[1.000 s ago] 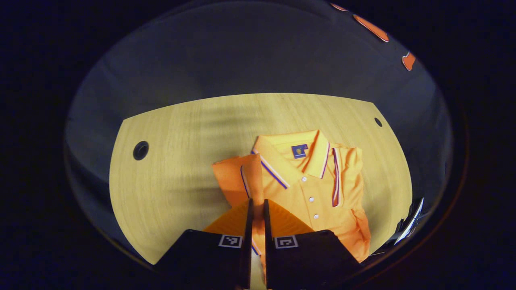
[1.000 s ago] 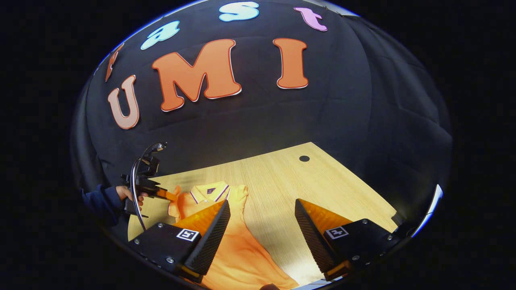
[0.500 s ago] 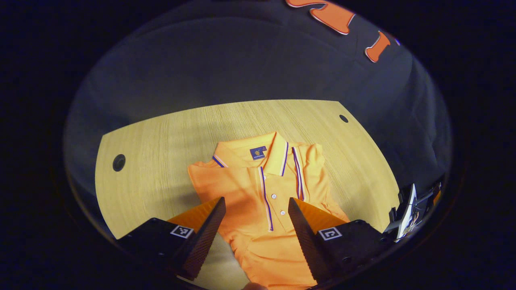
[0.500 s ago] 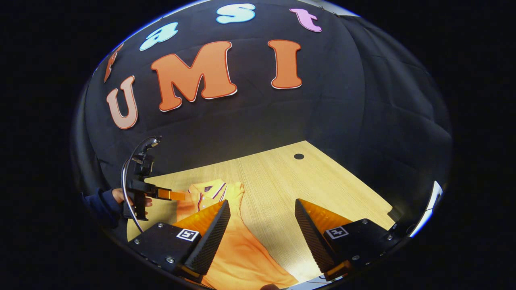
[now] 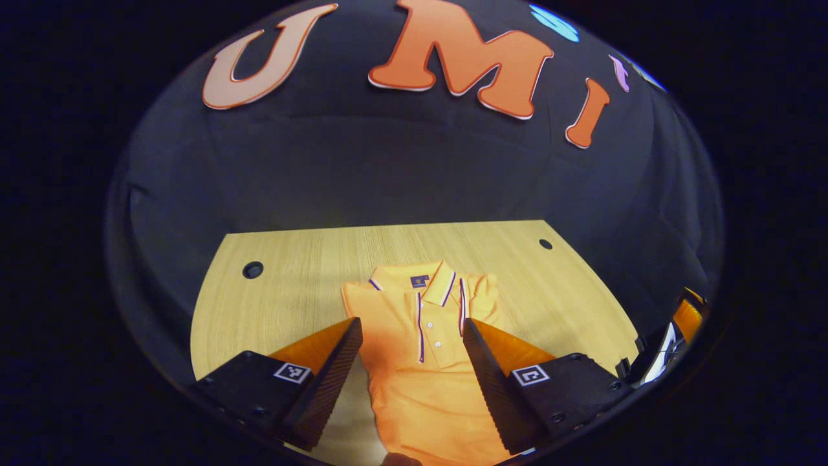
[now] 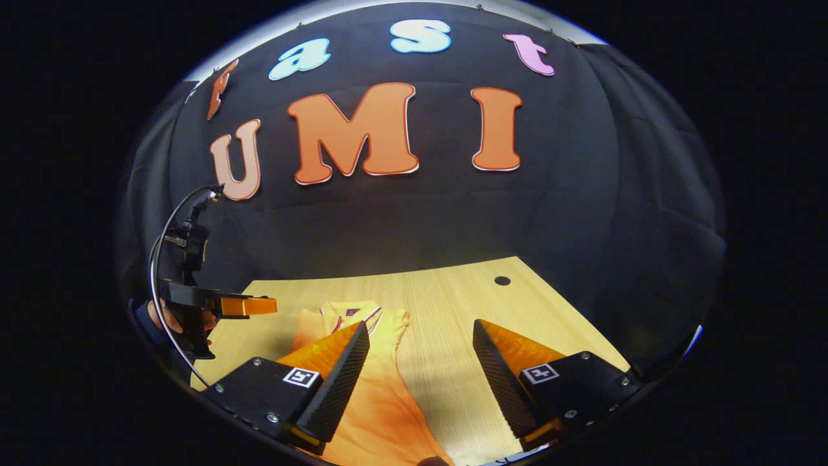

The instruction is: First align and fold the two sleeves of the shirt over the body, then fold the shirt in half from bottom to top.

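left gripper view: shirt (image 5: 424, 349) buttons; right's: left claw (image 6: 262, 305).

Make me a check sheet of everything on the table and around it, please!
Surface: wooden table, with round holes near its far corners.
Job's things: orange shirt lies flat, collar toward the wall, both sleeves folded over the body; the bottom-to-top fold is not yet done.
Clutter: nothing seen.
Grippers: left hand-held gripper open above the shirt, holding nothing. Right hand-held gripper open above the shirt's right edge and bare table, holding nothing.
Cables: a thin cable loops by the left hand-held gripper's body, seen in the right gripper view.
Surroundings: black cloth wall behind the table.
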Action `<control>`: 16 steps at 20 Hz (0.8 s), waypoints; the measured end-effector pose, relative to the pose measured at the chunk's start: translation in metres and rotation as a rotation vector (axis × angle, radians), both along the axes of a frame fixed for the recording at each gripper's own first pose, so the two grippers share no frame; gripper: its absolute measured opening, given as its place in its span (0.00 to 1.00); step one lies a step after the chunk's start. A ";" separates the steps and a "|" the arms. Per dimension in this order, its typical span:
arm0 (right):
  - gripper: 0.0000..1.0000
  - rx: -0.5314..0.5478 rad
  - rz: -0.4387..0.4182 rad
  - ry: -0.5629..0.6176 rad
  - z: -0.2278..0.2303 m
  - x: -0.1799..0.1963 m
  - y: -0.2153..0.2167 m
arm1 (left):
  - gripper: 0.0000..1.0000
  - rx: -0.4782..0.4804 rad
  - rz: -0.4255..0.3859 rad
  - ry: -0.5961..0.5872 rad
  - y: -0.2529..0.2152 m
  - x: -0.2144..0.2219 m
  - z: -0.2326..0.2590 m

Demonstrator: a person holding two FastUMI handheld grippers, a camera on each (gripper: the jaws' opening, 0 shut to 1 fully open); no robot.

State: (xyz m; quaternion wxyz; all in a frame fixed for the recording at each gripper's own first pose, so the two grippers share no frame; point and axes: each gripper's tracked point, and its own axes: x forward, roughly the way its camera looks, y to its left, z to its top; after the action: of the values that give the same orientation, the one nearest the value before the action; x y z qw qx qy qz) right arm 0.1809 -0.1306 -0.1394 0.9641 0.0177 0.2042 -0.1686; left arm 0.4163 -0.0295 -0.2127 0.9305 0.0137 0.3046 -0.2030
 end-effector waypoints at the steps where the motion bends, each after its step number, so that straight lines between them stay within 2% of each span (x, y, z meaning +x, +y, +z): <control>1: 0.98 -0.009 0.020 -0.012 0.003 0.001 0.001 | 0.97 0.005 0.017 -0.042 0.003 -0.009 0.011; 8: 0.98 -0.073 0.169 -0.092 0.019 -0.008 0.025 | 0.96 -0.009 0.140 -0.316 0.023 -0.066 0.081; 16: 0.98 -0.115 0.307 -0.238 0.040 -0.031 0.046 | 0.98 -0.045 0.243 -0.581 0.040 -0.148 0.130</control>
State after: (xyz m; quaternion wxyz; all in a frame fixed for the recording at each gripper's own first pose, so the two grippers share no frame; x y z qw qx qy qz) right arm 0.1504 -0.0844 -0.0994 0.9953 -0.0488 0.0791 -0.0276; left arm 0.2683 0.0106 -0.0825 0.9961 0.0140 0.0210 -0.0848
